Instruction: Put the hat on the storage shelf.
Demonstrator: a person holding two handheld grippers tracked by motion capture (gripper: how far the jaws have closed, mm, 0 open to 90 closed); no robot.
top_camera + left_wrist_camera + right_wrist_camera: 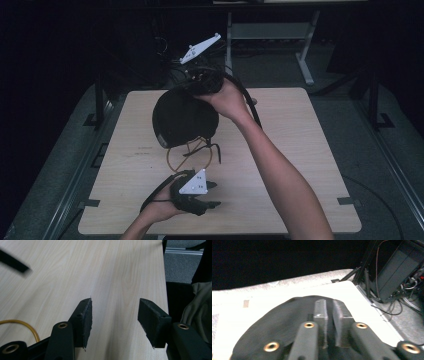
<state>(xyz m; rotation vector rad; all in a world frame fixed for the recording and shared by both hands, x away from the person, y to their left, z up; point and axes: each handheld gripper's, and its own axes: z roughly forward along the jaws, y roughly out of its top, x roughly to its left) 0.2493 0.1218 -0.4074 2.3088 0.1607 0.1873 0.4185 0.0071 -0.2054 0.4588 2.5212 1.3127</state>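
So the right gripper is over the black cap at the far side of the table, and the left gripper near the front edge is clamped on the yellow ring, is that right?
Not quite. The left gripper holds nothing: the left gripper view shows its jaws apart over bare table, the yellow ring off to one side. The rest stands: the right gripper is over the black cap.

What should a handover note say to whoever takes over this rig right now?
Right claw: jaws nearly together over the edge of the black cloth cover, far side of the table; whether the pads still pinch it can't be told.
Left claw: open, nothing between the jaws, low over bare wood at the near edge.
Things: the cover lies draped mid-table; a yellow wire loop and a black strap stick out from its near side.
Done: cover gripped at its far edge.
Left: probably lifting or pulling the cover; the left claw is free to help.
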